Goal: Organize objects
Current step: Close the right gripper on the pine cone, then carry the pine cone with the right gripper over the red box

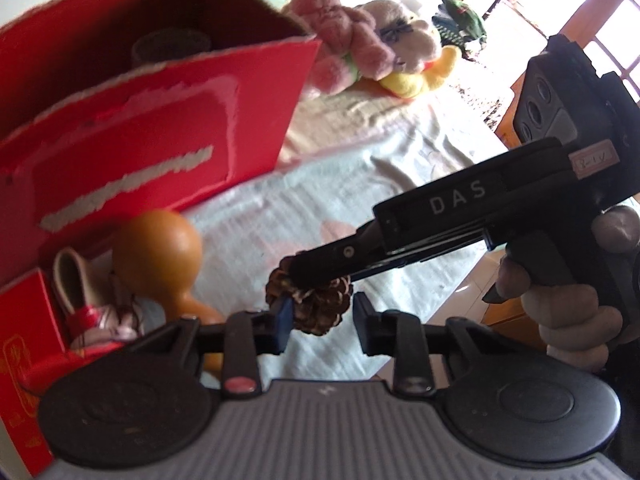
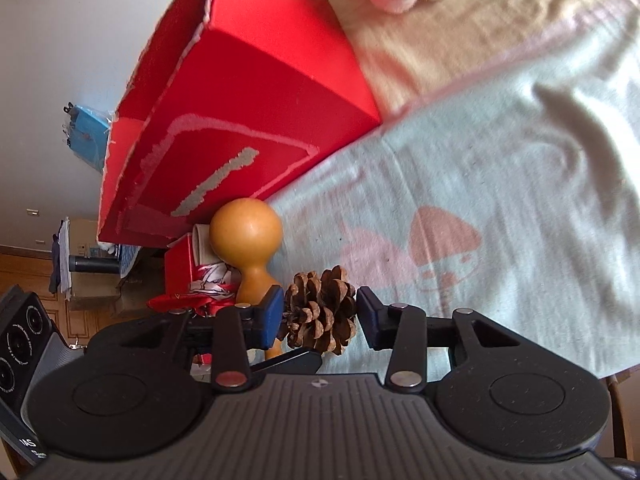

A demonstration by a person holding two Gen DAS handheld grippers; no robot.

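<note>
Pinecone [image 2: 322,310] sits on the pale cloth [image 2: 500,184] of the counter, between the parted blue pads of the right claw [image 2: 320,312], which bracket it closely without clearly clamping it; the left claw [image 1: 322,322] is also spread apart, close beside it. By my reading the sorting is barely begun: the torn-topped red box [image 1: 160,128] already holds one dark item, while the pinecone, the orange gourd [image 2: 246,240], the small shoe [image 1: 80,300] and the plush toys [image 1: 372,40] all remain outside it.
</note>
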